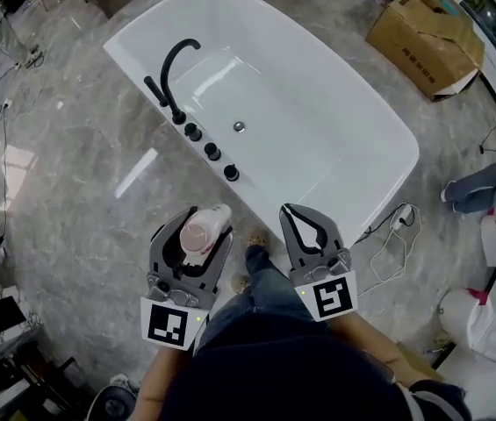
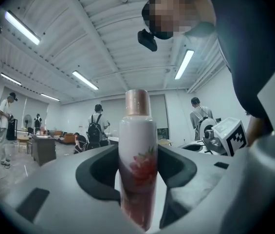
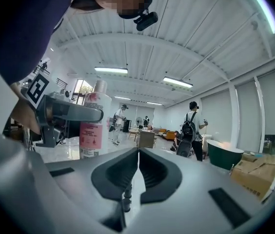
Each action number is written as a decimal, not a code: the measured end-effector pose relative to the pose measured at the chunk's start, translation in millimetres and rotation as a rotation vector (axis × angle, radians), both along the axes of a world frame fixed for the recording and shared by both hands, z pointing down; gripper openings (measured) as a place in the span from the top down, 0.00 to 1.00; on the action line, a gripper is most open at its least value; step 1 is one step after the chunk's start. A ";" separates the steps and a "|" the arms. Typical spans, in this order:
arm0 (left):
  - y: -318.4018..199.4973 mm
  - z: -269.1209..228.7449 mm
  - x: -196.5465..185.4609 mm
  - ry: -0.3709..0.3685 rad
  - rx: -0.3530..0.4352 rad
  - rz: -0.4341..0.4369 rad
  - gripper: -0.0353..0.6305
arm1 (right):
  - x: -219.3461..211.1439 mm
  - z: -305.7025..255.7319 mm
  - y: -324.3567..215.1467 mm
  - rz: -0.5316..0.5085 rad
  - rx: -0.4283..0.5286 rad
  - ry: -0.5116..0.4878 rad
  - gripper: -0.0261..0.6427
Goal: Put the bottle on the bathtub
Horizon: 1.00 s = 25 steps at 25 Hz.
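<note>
Left gripper (image 1: 197,239) clamps bottle (image 1: 204,231) — near bathtub (image 1: 344,169); right gripper (image 1: 307,228) closed

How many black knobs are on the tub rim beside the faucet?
3, in a row on the tub rim: first knob beside the faucet, middle knob, last knob nearest the bottle. None seems hidden.

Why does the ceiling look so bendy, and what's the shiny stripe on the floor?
Left and right gripper views: the wide-angle lens bends the ceiling and darkens the corners. Head view: the stripe is glare on the glossy floor. Left gripper view: the bottle is blurred at its near end.
</note>
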<state>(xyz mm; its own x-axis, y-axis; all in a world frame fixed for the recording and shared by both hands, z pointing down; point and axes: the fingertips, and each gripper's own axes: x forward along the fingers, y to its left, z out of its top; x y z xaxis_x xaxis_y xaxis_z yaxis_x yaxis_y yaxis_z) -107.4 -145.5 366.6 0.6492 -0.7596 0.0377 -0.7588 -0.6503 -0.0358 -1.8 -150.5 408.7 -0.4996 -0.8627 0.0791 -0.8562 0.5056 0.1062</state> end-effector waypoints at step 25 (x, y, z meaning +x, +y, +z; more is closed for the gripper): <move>-122.1 163.1 79.4 -0.087 -0.130 0.288 0.59 | 27.6 163.0 -82.5 -0.016 -0.288 0.112 0.92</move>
<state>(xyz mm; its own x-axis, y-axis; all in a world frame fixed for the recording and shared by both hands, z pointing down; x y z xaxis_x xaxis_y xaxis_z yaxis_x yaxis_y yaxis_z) -27.9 -267.6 529.7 0.8270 -0.5302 0.1868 -0.5405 -0.8413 0.0050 25.8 -233.0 571.7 -0.4875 -0.7886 0.3747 -0.8388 0.5421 0.0495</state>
